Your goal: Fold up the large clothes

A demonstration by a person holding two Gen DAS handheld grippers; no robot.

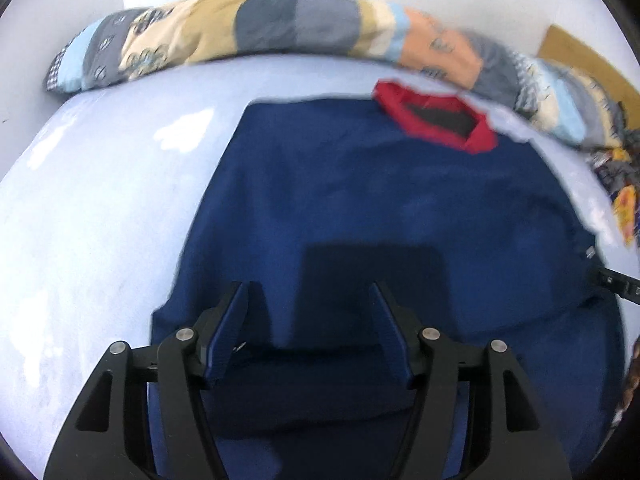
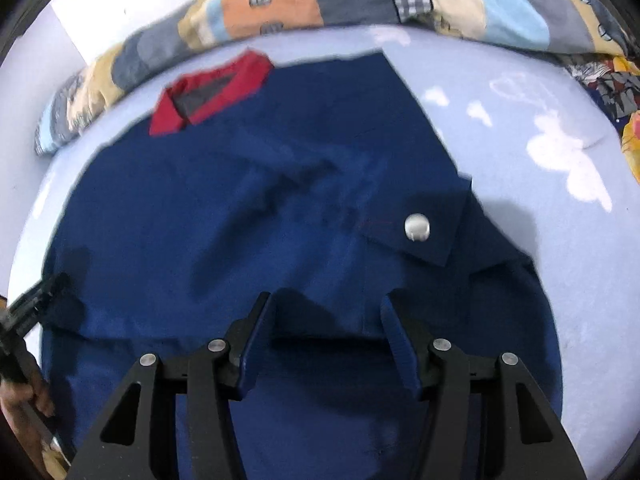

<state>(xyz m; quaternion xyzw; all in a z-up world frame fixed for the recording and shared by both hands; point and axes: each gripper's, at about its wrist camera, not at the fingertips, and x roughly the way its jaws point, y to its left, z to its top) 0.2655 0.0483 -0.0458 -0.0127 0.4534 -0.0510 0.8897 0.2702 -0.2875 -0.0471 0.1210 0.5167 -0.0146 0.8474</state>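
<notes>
Navy work jacket [image 1: 360, 200] is lying flat on the pale blue bed [image 1: 100, 208], red collar [image 1: 436, 120] far from me. I am holding the left hand-held gripper [image 1: 312, 300] and right hand-held gripper [image 2: 326, 312] wide open above its near hem, side by side, neither nearer.

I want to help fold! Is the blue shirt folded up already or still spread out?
Mostly spread out. The blue shirt lies flat across the bed sheet, red collar at the far end. Only its near edge looks doubled over.
</notes>
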